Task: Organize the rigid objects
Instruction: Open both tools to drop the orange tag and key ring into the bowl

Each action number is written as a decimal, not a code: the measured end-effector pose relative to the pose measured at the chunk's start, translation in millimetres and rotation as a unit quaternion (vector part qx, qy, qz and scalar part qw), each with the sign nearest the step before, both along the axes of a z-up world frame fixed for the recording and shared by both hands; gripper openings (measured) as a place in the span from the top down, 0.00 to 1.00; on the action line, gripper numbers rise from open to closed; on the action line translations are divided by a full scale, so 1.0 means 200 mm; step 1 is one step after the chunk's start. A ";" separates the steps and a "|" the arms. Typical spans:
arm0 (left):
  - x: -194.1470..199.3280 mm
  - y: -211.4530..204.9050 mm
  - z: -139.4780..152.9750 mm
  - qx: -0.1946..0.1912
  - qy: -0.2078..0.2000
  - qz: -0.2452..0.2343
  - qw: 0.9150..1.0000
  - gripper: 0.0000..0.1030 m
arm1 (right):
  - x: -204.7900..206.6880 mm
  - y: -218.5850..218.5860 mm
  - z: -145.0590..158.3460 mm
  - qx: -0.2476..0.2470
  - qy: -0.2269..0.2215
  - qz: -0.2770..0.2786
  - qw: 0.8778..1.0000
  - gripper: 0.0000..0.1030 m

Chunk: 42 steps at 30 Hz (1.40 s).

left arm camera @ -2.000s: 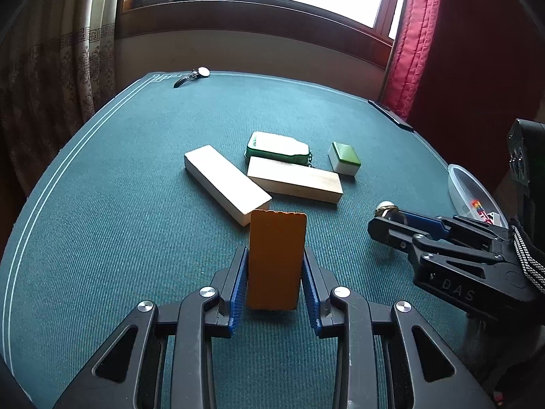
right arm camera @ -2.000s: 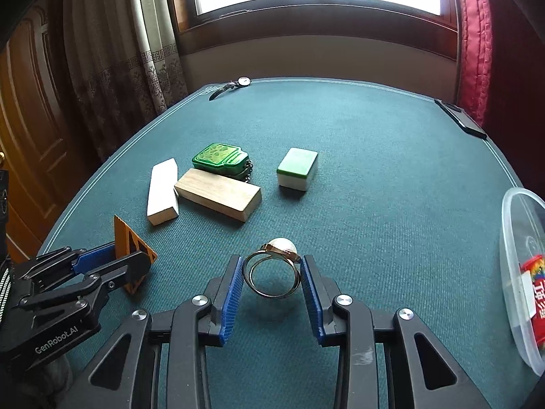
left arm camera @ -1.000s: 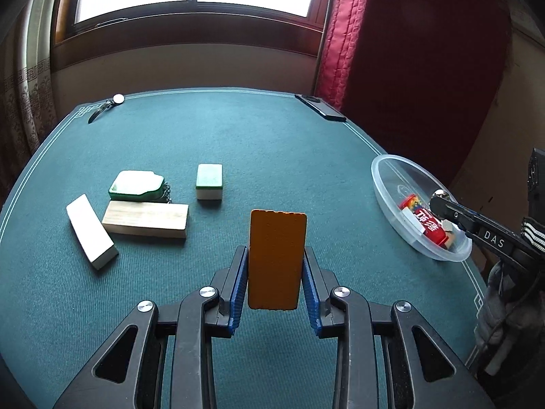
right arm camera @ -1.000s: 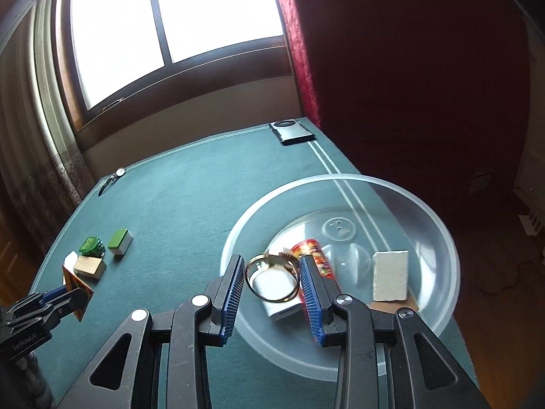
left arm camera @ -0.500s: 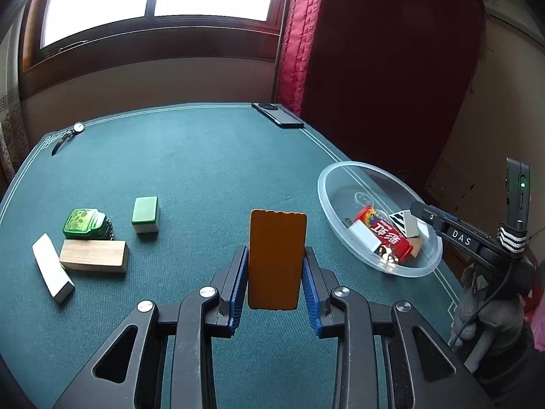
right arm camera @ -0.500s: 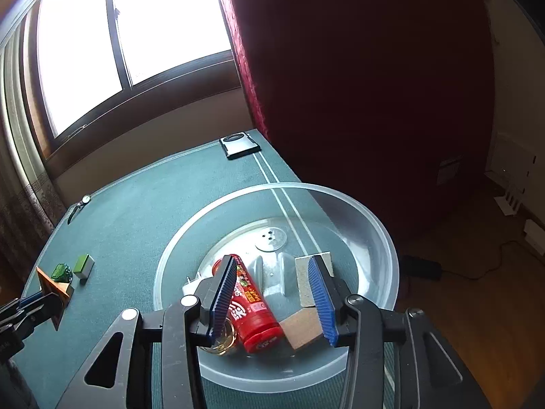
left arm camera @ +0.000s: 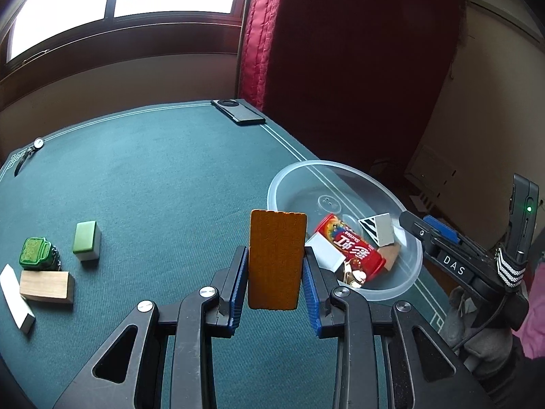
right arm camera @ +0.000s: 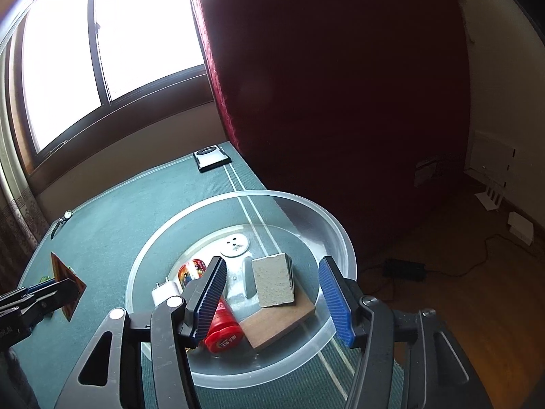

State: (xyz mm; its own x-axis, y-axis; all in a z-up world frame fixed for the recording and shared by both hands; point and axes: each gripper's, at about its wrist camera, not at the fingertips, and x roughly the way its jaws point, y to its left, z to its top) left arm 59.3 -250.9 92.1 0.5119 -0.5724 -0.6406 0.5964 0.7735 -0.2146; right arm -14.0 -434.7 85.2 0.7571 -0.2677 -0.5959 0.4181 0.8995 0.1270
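Left tongs clamped on orange block, left of bowl. Right tongs just opening, empty, over bowl holding can, ring, plug. Green tile, wood blocks far left of bowl on table.

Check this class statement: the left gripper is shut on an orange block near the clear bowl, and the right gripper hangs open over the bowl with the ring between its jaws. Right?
One error: the right gripper holds nothing; the right wrist view shows open jaws, which have just been opening, over the clear bowl. The left gripper is indeed shut on the orange block.
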 end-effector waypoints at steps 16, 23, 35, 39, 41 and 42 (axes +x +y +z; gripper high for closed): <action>0.12 -0.25 -0.05 -0.027 0.021 -0.044 0.998 0.69 | -0.02 0.01 -0.01 -0.010 -0.005 0.000 1.000 0.38; 0.16 -0.28 -0.07 -0.046 0.023 -0.035 0.998 0.54 | -0.03 0.03 -0.01 -0.013 -0.008 0.003 1.000 0.33; 0.15 -0.17 -0.14 -0.024 0.032 -0.004 0.999 0.49 | -0.03 0.09 -0.04 -0.034 0.001 0.011 0.999 0.32; 0.15 -0.13 -0.16 -0.012 0.030 0.006 0.999 0.46 | -0.03 0.12 -0.04 -0.044 0.000 0.015 0.999 0.28; 0.14 -0.11 -0.17 -0.009 0.030 0.013 0.999 0.43 | -0.03 0.14 -0.04 -0.048 0.002 0.019 0.999 0.28; 0.14 -0.10 -0.17 -0.008 0.029 0.017 0.999 0.41 | -0.03 0.14 -0.04 -0.050 0.003 0.021 0.999 0.28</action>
